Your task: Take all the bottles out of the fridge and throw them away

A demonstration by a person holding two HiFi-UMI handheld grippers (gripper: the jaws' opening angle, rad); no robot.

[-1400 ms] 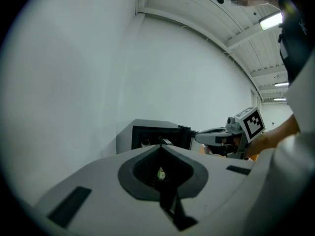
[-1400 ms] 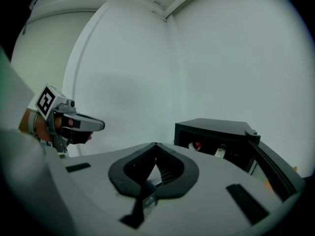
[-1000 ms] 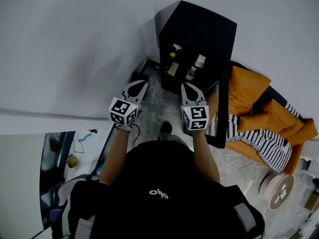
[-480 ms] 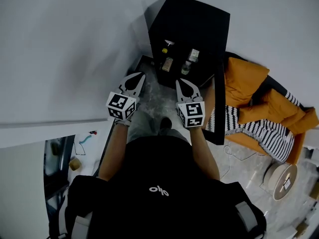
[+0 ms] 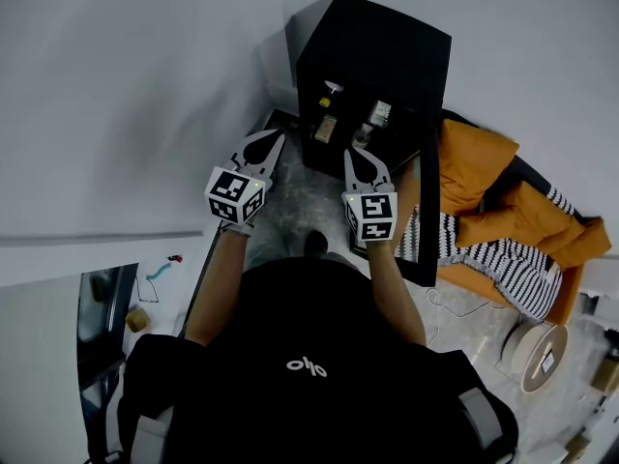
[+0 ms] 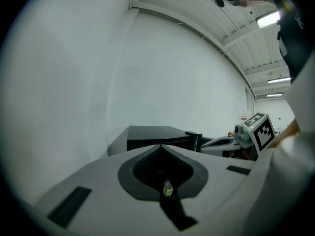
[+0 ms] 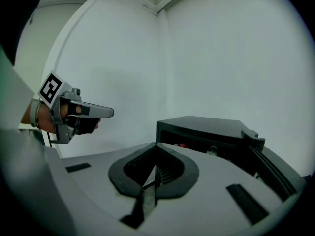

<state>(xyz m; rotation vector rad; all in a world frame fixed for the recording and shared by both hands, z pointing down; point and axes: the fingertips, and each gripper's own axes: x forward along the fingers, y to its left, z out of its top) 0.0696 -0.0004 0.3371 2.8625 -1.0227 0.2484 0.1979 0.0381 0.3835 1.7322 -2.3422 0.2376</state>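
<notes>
- One black box-shaped fridge stands on the floor against the white wall. Its single fridge door is swung open on the right of the head view.
- Four bottles can be counted in the open compartment, all upright as far as can be told:
  - a yellow-capped bottle at upper left;
  - an amber bottle just below it;
  - a pale-labelled bottle at upper right;
  - a clear bottle just below that one.
- The left gripper is clenched with its two jaws meeting at the tips – nothing lies between them. It is held near the fridge's lower left corner, apart from every bottle.
- The right gripper is likewise clenched and empty. Its tips are near the front of the compartment, just short of the clear bottle, and contact is not visible.
- There are two marker cubes, one per gripper: the left marker cube and the right marker cube.
- The two grippers are level with each other and well apart.
- Beside the open door lie orange cushions – their exact number cannot be told – with one black-and-white striped cloth draped over them.
</notes>
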